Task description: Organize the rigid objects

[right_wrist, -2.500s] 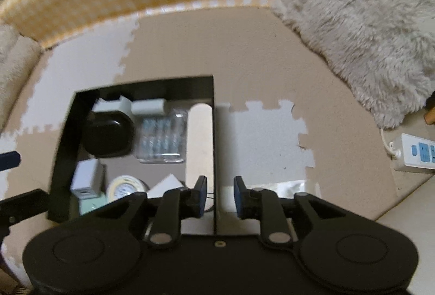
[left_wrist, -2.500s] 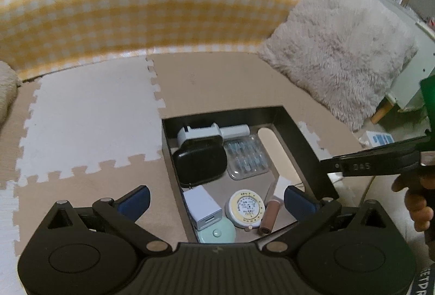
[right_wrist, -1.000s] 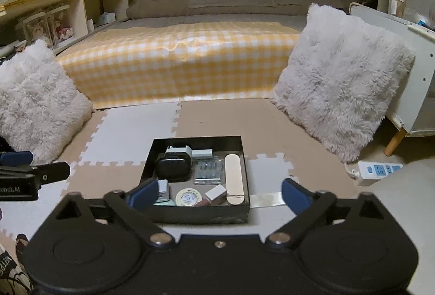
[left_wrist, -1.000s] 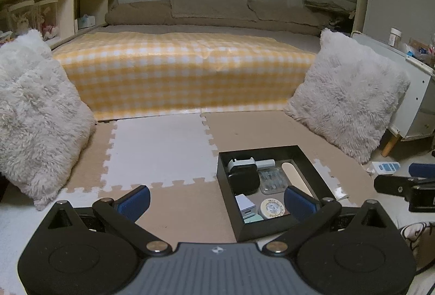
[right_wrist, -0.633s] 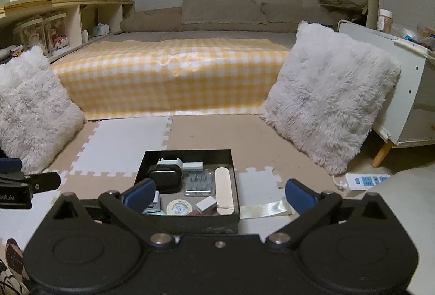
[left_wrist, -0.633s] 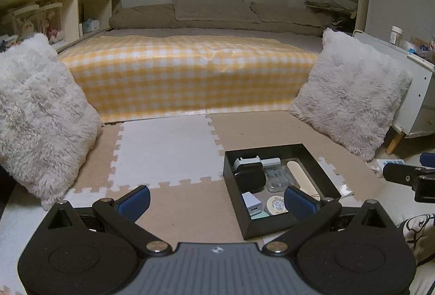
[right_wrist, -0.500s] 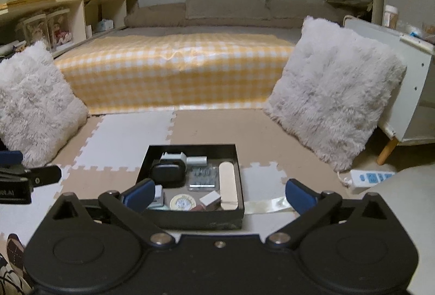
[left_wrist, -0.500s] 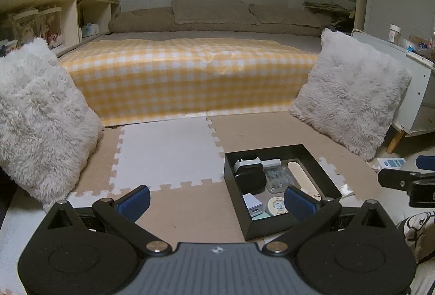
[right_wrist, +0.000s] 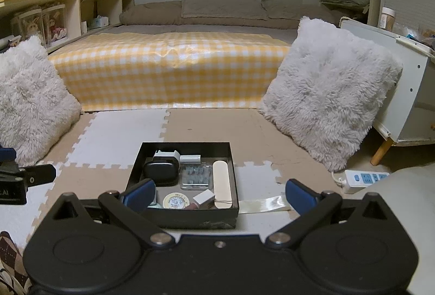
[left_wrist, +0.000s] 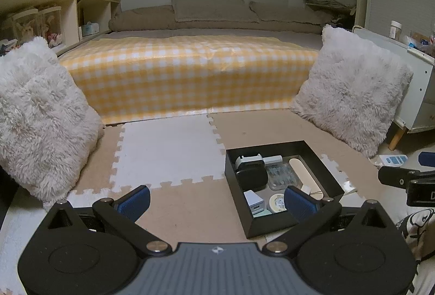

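A black open box (right_wrist: 231, 159) sits on the foam floor mat, also in the left wrist view (left_wrist: 323, 159). Inside lie a black case (right_wrist: 161, 172), a white plug (right_wrist: 166, 154), a clear blister pack (right_wrist: 196, 176), a long beige file (right_wrist: 222, 183), a round tape measure (right_wrist: 176, 200) and a white charger (left_wrist: 254, 204). My left gripper (left_wrist: 216, 204) is open and empty, held back above the mat, left of the box. My right gripper (right_wrist: 220, 193) is open and empty, held back just in front of the box.
Two fluffy white cushions (right_wrist: 329, 104) (right_wrist: 30, 99) flank a yellow checked bed edge (right_wrist: 174, 72). A white power strip (right_wrist: 364, 178) lies on the floor at the right, near a white cabinet (right_wrist: 407, 94). Shelves (right_wrist: 68, 9) stand at the left.
Both grippers have pulled up and back from the box, and the right gripper has opened wide. The box and its contents have stayed in place.
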Demonstrator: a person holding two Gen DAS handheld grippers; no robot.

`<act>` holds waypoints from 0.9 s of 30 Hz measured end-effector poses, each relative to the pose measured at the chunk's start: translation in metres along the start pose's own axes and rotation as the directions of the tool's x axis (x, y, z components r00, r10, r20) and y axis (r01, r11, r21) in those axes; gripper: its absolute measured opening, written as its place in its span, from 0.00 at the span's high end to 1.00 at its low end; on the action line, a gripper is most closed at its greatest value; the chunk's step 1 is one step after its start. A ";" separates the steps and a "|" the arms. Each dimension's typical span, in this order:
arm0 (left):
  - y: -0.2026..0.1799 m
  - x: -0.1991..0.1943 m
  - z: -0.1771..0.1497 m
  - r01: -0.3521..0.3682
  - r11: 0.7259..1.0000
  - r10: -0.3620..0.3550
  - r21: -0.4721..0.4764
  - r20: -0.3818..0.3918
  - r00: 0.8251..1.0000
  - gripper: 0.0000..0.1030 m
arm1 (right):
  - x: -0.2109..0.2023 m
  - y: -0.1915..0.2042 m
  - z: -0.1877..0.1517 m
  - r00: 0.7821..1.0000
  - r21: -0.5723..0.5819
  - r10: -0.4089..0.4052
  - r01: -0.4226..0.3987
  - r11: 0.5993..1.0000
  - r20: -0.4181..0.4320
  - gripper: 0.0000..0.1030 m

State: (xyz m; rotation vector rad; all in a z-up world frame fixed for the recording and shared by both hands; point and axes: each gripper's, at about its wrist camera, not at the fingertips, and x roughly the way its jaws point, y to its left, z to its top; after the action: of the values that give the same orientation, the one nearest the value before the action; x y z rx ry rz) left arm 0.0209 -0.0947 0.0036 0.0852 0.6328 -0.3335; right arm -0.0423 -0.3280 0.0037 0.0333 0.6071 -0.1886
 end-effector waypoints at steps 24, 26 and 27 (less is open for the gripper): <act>0.001 0.002 -0.002 -0.002 1.000 0.002 0.002 -0.004 1.000 0.00 | 0.000 0.003 -0.002 1.000 -0.003 0.007 -0.007 1.000 -0.003 0.00; 0.001 0.002 -0.002 -0.002 1.000 0.002 0.001 -0.004 1.000 0.00 | 0.000 0.003 -0.002 1.000 -0.004 0.007 -0.007 1.000 -0.003 0.00; 0.001 0.002 -0.002 -0.001 1.000 0.001 0.002 -0.004 1.000 0.00 | 0.000 0.003 -0.002 1.000 -0.004 0.007 -0.007 1.000 -0.003 0.00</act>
State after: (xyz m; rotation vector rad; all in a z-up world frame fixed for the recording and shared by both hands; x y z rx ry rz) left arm 0.0218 -0.0937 0.0011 0.0876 0.6362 -0.3328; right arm -0.0425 -0.3246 0.0017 0.0318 0.6104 -0.1807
